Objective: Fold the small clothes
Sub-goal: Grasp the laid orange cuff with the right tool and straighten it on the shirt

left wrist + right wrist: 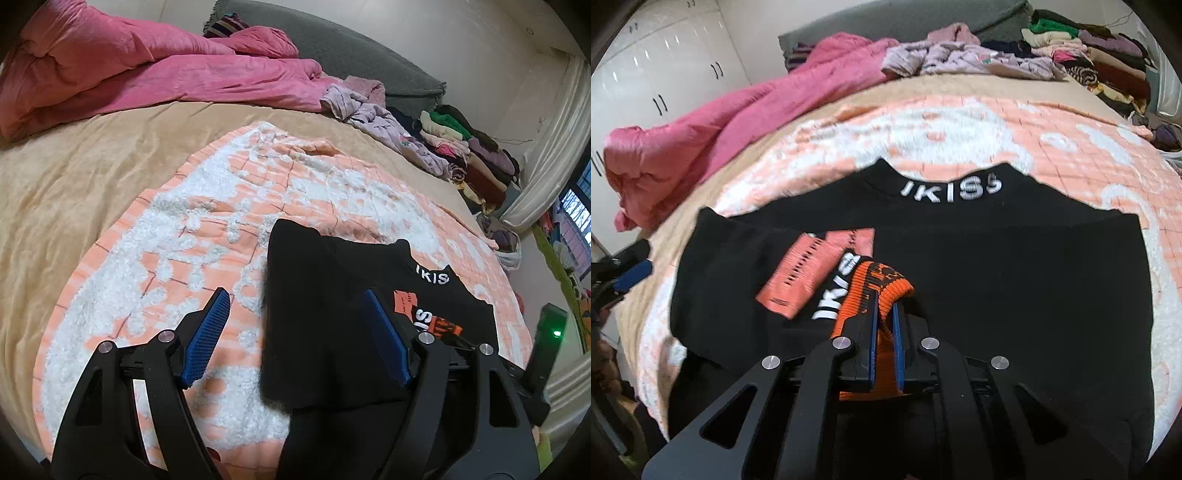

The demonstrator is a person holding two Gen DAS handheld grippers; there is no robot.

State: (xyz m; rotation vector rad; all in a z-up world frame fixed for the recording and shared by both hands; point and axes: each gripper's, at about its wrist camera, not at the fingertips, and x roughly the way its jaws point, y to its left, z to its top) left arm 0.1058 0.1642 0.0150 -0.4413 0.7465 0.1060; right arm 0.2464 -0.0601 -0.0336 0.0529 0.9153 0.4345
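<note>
A small black sweater [960,266], white lettering on its collar, lies flat in the middle of an orange-and-white fleecy blanket [177,236] spread over the bed [55,166]. One sleeve is already folded inward across the chest, its orange ribbed cuff [882,288] resting near the garment's centre beside an orange patch.

The right tongs [884,332] are closed tight on that cuff, the blue pads pinching the knit between them. The left tongs [295,332] stand well open and hold nothing; they hover over the sweater's left folded edge, one blue pad above the blanket, the other above the black cloth.

The step in hand looks like the sleeve fold, about midway through the garment. The next move probably calls for laying the cuff flat and letting go, then taking the hem to fold the body upward.

Beyond, toward the bed's far edge, lie a pink quilt [129,74] and a heap of other clothes [461,147].
</note>
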